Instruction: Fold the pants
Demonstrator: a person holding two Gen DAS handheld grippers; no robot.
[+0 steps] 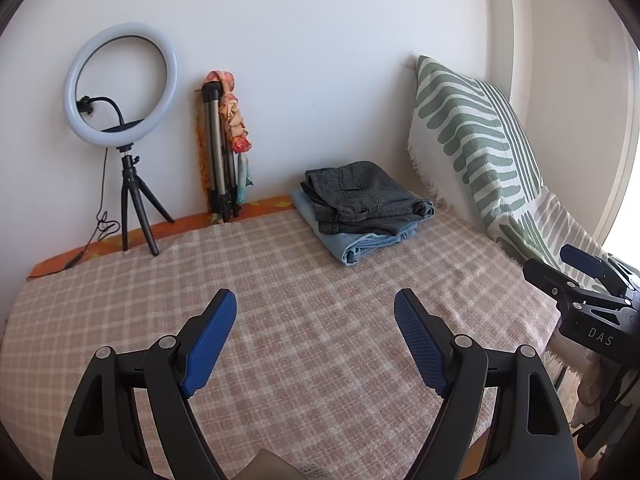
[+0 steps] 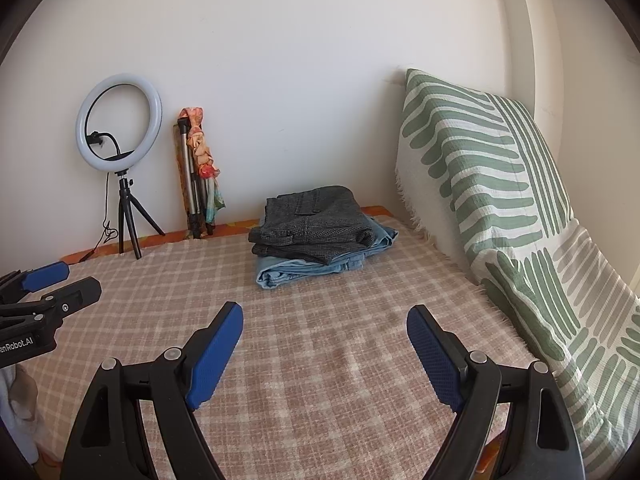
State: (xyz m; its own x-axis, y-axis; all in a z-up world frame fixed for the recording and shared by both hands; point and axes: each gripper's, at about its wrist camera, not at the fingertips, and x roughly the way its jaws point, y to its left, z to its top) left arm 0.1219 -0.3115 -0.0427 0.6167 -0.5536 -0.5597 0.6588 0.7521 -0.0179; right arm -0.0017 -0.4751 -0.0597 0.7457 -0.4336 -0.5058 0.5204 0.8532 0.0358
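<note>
Folded dark grey checked pants stacked on folded light blue jeans, on pink plaid bed cover, well ahead of both tongs. Left tongs wide, empty. Right tongs wide, empty.

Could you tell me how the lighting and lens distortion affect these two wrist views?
Left wrist view: daylight blows out the right edge, and the fisheye bends the wall. Right wrist view: even, soft light, sharp folded pants, dark vignette in the corners, curved patterned cushion.
</note>
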